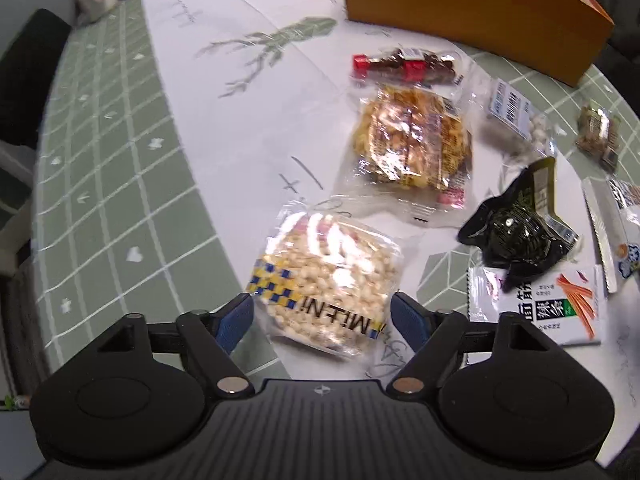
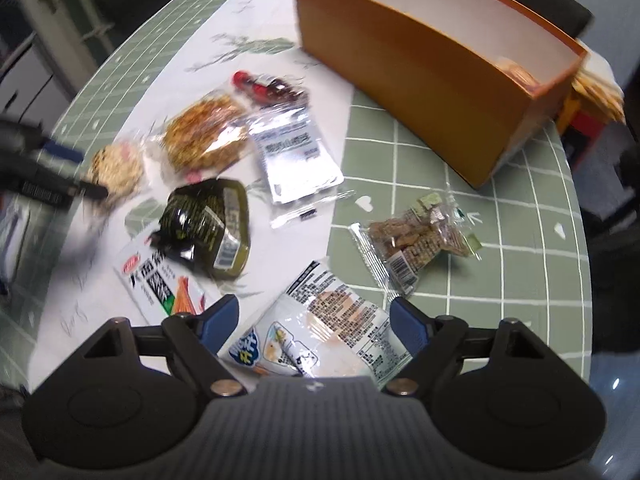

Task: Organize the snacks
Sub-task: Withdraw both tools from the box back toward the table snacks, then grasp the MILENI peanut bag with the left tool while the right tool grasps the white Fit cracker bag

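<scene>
My left gripper (image 1: 322, 312) points down at the table, open, with a clear pack of puffed rice cake (image 1: 328, 280) lying between its blue fingers; the pads stand just off the wrapper's edges. My right gripper (image 2: 314, 314) is open too, straddling a white pack with a blue label (image 2: 328, 332) that lies flat. An orange box (image 2: 420, 80) stands open-topped at the back right, with one snack (image 2: 516, 72) showing inside. In the right wrist view the left gripper (image 2: 76, 172) shows blurred beside the rice cake (image 2: 118, 168).
Loose on the tablecloth lie a golden crisp pack (image 1: 412, 144), a red-and-brown pack (image 1: 404, 66), a dark green pouch (image 1: 516, 224), a white strips pack (image 1: 552, 312), a silver pack (image 2: 292, 156) and a brown bar pack (image 2: 416, 240). The table edge curves close on the right.
</scene>
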`<act>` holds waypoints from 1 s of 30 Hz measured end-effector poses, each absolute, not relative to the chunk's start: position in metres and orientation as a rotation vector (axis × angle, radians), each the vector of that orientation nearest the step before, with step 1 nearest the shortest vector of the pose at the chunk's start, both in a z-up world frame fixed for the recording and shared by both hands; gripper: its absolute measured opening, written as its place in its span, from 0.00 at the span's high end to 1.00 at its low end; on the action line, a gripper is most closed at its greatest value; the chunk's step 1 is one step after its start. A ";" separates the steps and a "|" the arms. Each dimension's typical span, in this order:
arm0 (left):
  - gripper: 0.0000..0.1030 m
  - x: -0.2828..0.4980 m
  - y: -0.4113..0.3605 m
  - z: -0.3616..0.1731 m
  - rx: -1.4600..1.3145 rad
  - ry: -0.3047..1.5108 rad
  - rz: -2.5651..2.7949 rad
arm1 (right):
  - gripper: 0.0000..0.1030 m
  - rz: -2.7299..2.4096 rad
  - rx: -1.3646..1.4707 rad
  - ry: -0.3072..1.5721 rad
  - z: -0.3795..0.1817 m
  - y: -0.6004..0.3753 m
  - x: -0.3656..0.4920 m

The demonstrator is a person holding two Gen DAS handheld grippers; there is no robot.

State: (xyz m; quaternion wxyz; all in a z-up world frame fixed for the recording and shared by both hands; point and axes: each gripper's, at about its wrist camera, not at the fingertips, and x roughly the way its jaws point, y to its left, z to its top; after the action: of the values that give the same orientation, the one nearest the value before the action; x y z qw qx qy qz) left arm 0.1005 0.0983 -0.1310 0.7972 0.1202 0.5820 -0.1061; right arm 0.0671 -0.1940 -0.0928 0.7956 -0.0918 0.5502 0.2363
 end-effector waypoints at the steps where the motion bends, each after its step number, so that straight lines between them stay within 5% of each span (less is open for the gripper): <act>1: 0.07 0.104 0.099 -0.133 0.260 1.264 -0.247 | 0.20 0.560 -0.220 1.186 -0.094 -0.194 0.067; 13: 0.00 0.121 0.084 -0.146 0.362 1.336 -0.314 | 0.18 0.895 -0.616 1.209 -0.122 -0.186 0.075; 30: 0.00 0.141 0.103 -0.150 0.352 1.311 -0.282 | 0.17 0.900 -0.664 1.266 -0.146 -0.173 0.084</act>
State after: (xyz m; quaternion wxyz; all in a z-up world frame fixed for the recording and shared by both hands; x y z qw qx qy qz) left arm 0.1405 0.1034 -0.1502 0.7693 0.1620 0.6042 -0.1298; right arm 0.0845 -0.1734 -0.1461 0.6642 -0.2938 0.5602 0.3984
